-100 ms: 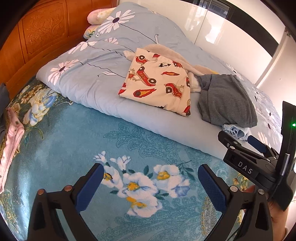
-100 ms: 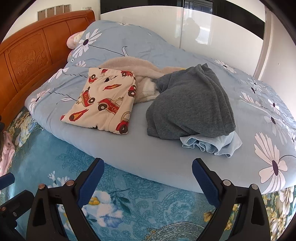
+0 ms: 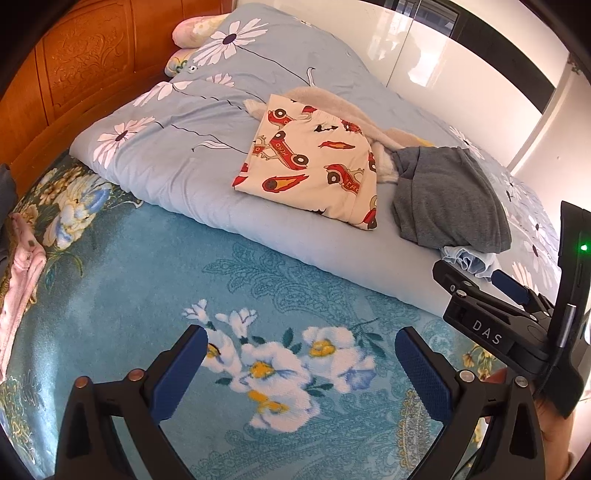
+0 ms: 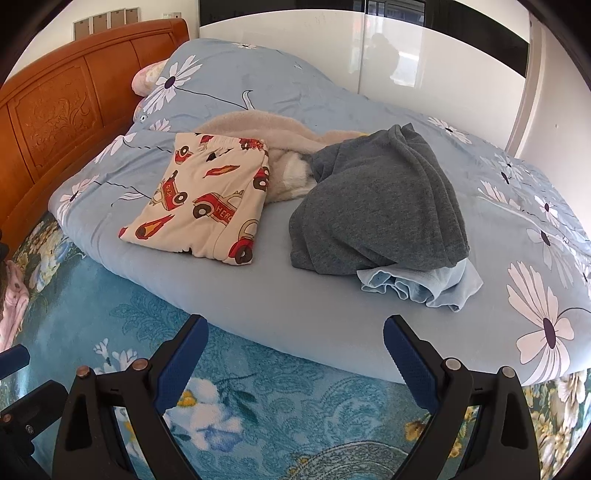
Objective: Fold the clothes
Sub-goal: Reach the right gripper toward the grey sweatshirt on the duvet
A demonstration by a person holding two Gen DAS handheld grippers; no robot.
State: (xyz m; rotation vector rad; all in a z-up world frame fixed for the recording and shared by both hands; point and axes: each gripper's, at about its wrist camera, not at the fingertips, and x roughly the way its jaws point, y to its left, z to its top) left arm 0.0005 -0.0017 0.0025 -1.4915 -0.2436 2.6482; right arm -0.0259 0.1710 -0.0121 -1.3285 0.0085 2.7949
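A folded cream garment with red car prints [image 3: 314, 162] [image 4: 207, 199] lies on the pale blue duvet [image 3: 177, 155] [image 4: 295, 302]. Right of it a crumpled grey garment [image 3: 447, 199] [image 4: 380, 206] lies in a heap over a light blue garment [image 3: 467, 258] [image 4: 421, 284]. A beige fleece piece [image 4: 258, 127] lies behind both. My left gripper [image 3: 299, 354] is open and empty above the teal floral blanket [image 3: 122, 295]. My right gripper [image 4: 295, 350] is open and empty, short of the duvet's front edge; it also shows in the left wrist view [image 3: 480, 291].
A carved wooden headboard [image 4: 55, 110] stands at the left. A pink garment [image 3: 18, 273] lies at the far left on the blanket. Pillows [image 3: 195, 27] sit by the headboard. White glossy wardrobe doors [image 4: 295, 55] rise behind the bed.
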